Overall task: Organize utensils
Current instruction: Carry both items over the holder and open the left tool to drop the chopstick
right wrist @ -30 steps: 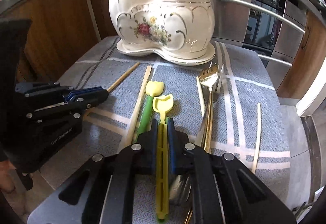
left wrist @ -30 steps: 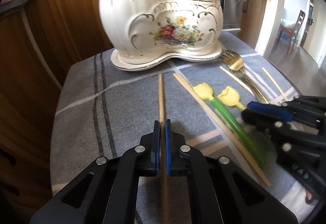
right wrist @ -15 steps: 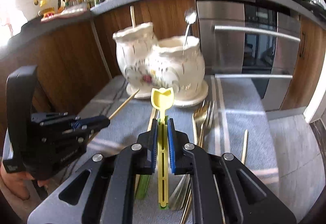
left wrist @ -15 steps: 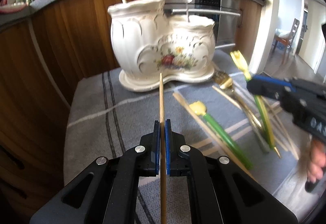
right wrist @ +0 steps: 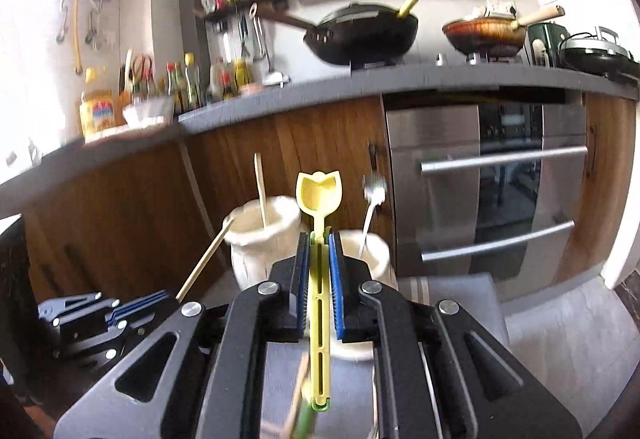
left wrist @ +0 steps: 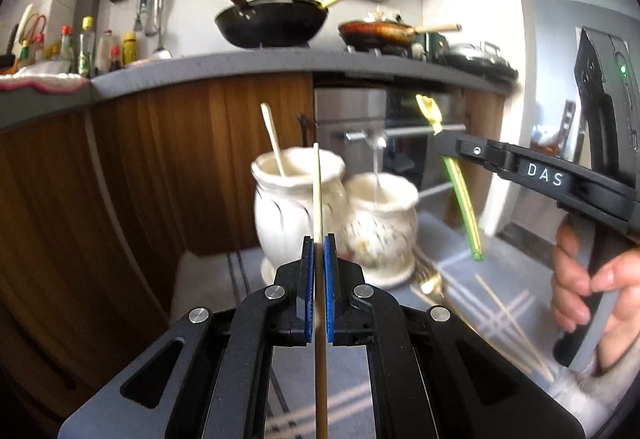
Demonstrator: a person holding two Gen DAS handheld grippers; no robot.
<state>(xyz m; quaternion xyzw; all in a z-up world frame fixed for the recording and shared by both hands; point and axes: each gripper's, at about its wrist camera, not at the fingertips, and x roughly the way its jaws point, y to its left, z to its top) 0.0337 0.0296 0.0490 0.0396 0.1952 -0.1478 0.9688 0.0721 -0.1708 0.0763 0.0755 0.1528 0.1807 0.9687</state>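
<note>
Wooden chopstick (left wrist: 318, 191) sits clamped upright in the left gripper (left wrist: 316, 279) — the right gripper (right wrist: 319, 271) pinches a yellow plastic spoon (right wrist: 319, 195), both raised before the white ceramic holder (left wrist: 298, 207).

The left gripper (left wrist: 316, 271) is raised off the worktop, its blue pads (left wrist: 307, 287) closed tight on something thin. The right gripper (right wrist: 320, 279) is lifted too, pads (right wrist: 335, 287) clamped shut. A bare hand (left wrist: 580, 279) wraps the right gripper's handle, fingers curled.
</note>
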